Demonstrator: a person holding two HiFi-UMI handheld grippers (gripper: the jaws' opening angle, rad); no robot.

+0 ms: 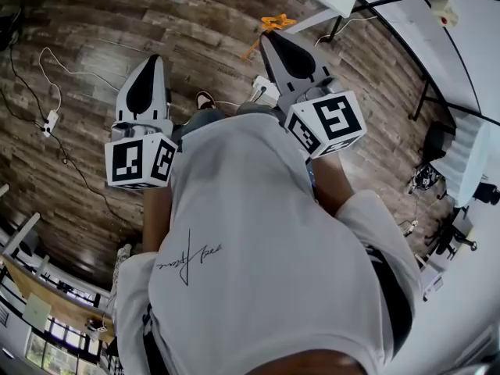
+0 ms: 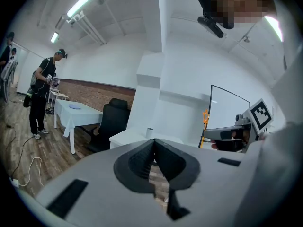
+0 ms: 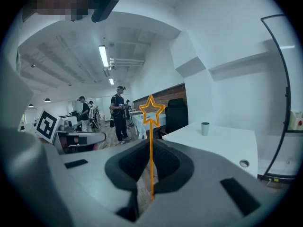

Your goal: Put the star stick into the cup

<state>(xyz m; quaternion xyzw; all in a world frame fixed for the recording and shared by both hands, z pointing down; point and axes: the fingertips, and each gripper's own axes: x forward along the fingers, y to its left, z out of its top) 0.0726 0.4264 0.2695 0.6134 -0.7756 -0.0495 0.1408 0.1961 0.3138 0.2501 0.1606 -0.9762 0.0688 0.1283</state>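
Note:
My right gripper (image 3: 150,144) is shut on the thin orange star stick (image 3: 151,126), whose star stands upright above the jaws. In the head view the stick (image 1: 275,24) pokes out past the right gripper (image 1: 269,37) over the wooden floor. A small grey cup (image 3: 205,128) stands far off on a white table (image 3: 227,143); the left gripper view shows the same cup (image 2: 149,132) too. My left gripper (image 2: 154,143) is shut with nothing in it, and in the head view this left gripper (image 1: 154,61) is held beside the right one.
A black office chair (image 2: 111,117) stands by the white table. Several people (image 3: 118,112) stand further back near a cloth-covered table (image 2: 75,115). Cables (image 1: 47,92) lie on the wooden floor. A black tube frame (image 3: 284,103) rises at the right.

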